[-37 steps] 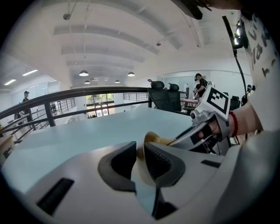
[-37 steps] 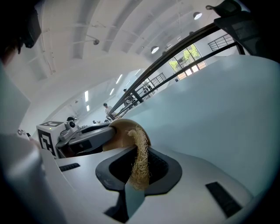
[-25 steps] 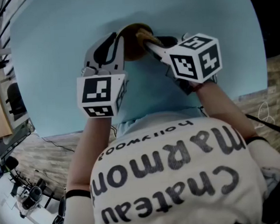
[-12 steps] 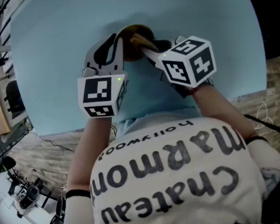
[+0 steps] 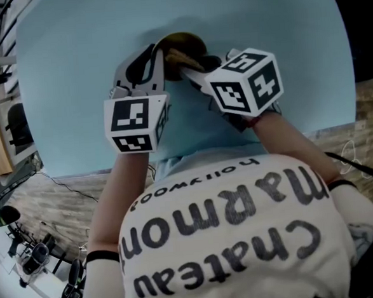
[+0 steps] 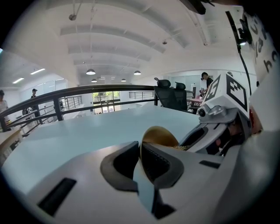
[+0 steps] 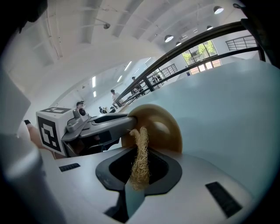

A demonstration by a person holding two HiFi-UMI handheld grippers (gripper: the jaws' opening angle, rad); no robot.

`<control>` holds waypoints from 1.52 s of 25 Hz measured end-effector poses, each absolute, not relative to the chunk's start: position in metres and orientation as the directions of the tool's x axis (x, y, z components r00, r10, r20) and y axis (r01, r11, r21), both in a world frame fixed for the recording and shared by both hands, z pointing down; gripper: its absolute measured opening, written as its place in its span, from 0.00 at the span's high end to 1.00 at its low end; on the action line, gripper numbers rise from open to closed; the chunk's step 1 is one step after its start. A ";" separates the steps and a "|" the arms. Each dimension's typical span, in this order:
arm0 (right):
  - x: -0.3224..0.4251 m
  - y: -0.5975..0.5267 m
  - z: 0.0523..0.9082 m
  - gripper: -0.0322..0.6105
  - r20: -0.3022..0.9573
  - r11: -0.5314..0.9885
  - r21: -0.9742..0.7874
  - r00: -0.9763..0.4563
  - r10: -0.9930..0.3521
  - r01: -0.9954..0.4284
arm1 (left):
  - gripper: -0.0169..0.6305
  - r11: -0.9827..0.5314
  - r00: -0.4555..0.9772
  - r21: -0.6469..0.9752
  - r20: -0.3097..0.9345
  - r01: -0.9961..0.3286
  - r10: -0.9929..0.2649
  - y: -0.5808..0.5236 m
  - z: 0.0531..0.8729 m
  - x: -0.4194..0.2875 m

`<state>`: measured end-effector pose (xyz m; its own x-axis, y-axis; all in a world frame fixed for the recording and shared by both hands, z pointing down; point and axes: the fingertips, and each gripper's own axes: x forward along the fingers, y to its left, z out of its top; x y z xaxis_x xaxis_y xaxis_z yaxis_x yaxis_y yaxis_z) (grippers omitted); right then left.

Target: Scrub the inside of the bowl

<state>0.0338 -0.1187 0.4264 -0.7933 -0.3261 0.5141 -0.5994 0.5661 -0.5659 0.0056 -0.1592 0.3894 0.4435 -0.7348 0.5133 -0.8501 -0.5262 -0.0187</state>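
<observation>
Bowl (image 6: 160, 134) rim in left hand-held gripper's (image 6: 140, 148) just-tightened jaws (right (image 7: 140, 151): scrubber (image 7: 141, 170) pinched), table (image 5: 280, 36) open around.

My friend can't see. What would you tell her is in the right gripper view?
The right gripper pinches a tuft of straw-coloured scrubber, aimed into a brown bowl tipped on its side over a pale blue table. At the left, the left gripper's jaws have just been closing on the bowl's rim.
</observation>
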 end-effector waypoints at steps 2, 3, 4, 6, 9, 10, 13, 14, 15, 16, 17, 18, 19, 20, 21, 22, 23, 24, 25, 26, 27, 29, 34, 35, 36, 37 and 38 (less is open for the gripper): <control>0.029 -0.118 0.426 0.85 0.506 0.563 -0.578 -0.801 -0.320 -0.591 | 0.94 -0.519 0.441 -0.013 0.508 -0.855 -0.740 -0.160 0.390 0.005; 0.028 -0.118 0.426 0.85 0.502 0.559 -0.585 -0.804 -0.319 -0.587 | 0.94 -0.515 0.441 -0.010 0.504 -0.857 -0.743 -0.160 0.390 0.004; 0.027 -0.119 0.425 0.85 0.498 0.554 -0.592 -0.806 -0.319 -0.585 | 0.94 -0.513 0.440 -0.007 0.502 -0.859 -0.744 -0.160 0.389 0.003; 0.026 -0.119 0.424 0.85 0.494 0.547 -0.600 -0.808 -0.320 -0.584 | 0.94 -0.509 0.439 -0.002 0.502 -0.861 -0.745 -0.160 0.390 0.003; 0.025 -0.119 0.425 0.85 0.486 0.537 -0.614 -0.813 -0.322 -0.579 | 0.94 -0.501 0.434 0.002 0.504 -0.865 -0.747 -0.159 0.389 0.003; 0.025 -0.118 0.425 0.85 0.482 0.533 -0.620 -0.815 -0.322 -0.577 | 0.94 -0.499 0.432 0.004 0.506 -0.867 -0.747 -0.159 0.388 0.003; 0.024 -0.117 0.425 0.85 0.475 0.526 -0.629 -0.819 -0.322 -0.572 | 0.94 -0.494 0.429 0.011 0.512 -0.869 -0.744 -0.156 0.390 0.003; 0.024 -0.116 0.425 0.85 0.474 0.525 -0.631 -0.819 -0.322 -0.571 | 0.94 -0.493 0.428 0.010 0.511 -0.870 -0.745 -0.156 0.391 0.002; 0.023 -0.116 0.425 0.85 0.472 0.523 -0.633 -0.820 -0.323 -0.570 | 0.94 -0.492 0.427 0.011 0.511 -0.871 -0.746 -0.155 0.392 0.001; 0.023 -0.115 0.424 0.85 0.470 0.521 -0.636 -0.821 -0.324 -0.569 | 0.94 -0.490 0.427 0.013 0.512 -0.871 -0.745 -0.154 0.393 0.000; 0.022 -0.114 0.424 0.85 0.467 0.518 -0.640 -0.823 -0.324 -0.567 | 0.94 -0.488 0.426 0.017 0.513 -0.873 -0.745 -0.153 0.394 0.000; 0.022 -0.114 0.423 0.85 0.464 0.515 -0.644 -0.824 -0.325 -0.565 | 0.95 -0.484 0.424 0.021 0.514 -0.875 -0.745 -0.152 0.395 0.000; 0.022 -0.113 0.423 0.85 0.461 0.514 -0.646 -0.825 -0.328 -0.565 | 0.94 -0.479 0.421 0.025 0.516 -0.878 -0.746 -0.151 0.395 0.000; 0.023 -0.114 0.422 0.85 0.457 0.512 -0.648 -0.825 -0.332 -0.564 | 0.95 -0.473 0.418 0.028 0.517 -0.881 -0.747 -0.151 0.394 0.000; 0.024 -0.114 0.420 0.85 0.452 0.509 -0.651 -0.826 -0.336 -0.563 | 0.95 -0.467 0.414 0.030 0.517 -0.883 -0.749 -0.151 0.393 0.001; 0.024 -0.115 0.418 0.85 0.445 0.504 -0.657 -0.828 -0.342 -0.561 | 0.95 -0.463 0.411 0.031 0.516 -0.886 -0.752 -0.152 0.392 0.001; 0.025 -0.116 0.417 0.85 0.436 0.498 -0.663 -0.829 -0.350 -0.559 | 0.95 -0.461 0.410 0.032 0.515 -0.887 -0.753 -0.152 0.392 0.001; 0.027 -0.117 0.415 0.85 0.427 0.492 -0.669 -0.829 -0.360 -0.558 | 0.95 -0.460 0.410 0.033 0.516 -0.887 -0.753 -0.151 0.394 0.001; 0.028 -0.118 0.412 0.85 0.416 0.486 -0.673 -0.829 -0.373 -0.557 | 0.95 -0.461 0.410 0.033 0.519 -0.887 -0.750 -0.150 0.395 0.002; 0.029 -0.119 0.410 0.85 0.405 0.483 -0.678 -0.829 -0.384 -0.555 | 0.95 -0.462 0.409 0.032 0.522 -0.887 -0.749 -0.148 0.395 0.003; 0.030 -0.119 0.407 0.85 0.396 0.480 -0.682 -0.831 -0.392 -0.552 | 0.95 -0.462 0.407 0.028 0.523 -0.886 -0.749 -0.146 0.394 0.005; 0.030 -0.118 0.405 0.85 0.386 0.479 -0.689 -0.835 -0.393 -0.544 | 0.95 -0.466 0.407 0.020 0.518 -0.885 -0.752 -0.144 0.395 0.006; 0.030 -0.115 0.406 0.85 0.379 0.450 -0.724 -0.847 -0.372 -0.522 | 0.95 -0.458 0.410 0.037 0.511 -0.888 -0.756 -0.145 0.393 0.009; 0.029 -0.112 0.408 0.85 0.378 0.437 -0.737 -0.851 -0.365 -0.515 | 0.95 -0.455 0.412 0.043 0.508 -0.889 -0.757 -0.144 0.393 0.009; 0.028 -0.110 0.410 0.85 0.376 0.426 -0.748 -0.854 -0.359 -0.509 | 0.95 -0.452 0.413 0.049 0.504 -0.890 -0.758 -0.143 0.393 0.009; 0.027 -0.108 0.411 0.85 0.375 0.418 -0.755 -0.856 -0.356 -0.505 | 0.95 -0.450 0.414 0.054 0.501 -0.891 -0.760 -0.142 0.393 0.009; 0.026 -0.107 0.411 0.85 0.374 0.416 -0.757 -0.856 -0.356 -0.503 | 0.95 -0.448 0.414 0.058 0.500 -0.892 -0.761 -0.142 0.393 0.008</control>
<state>0.0262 -0.1065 0.4115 -0.8564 -0.3562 0.3737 -0.5034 0.4161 -0.7572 0.0081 -0.1419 0.3931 0.4143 -0.7608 0.4996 -0.8922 -0.4480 0.0575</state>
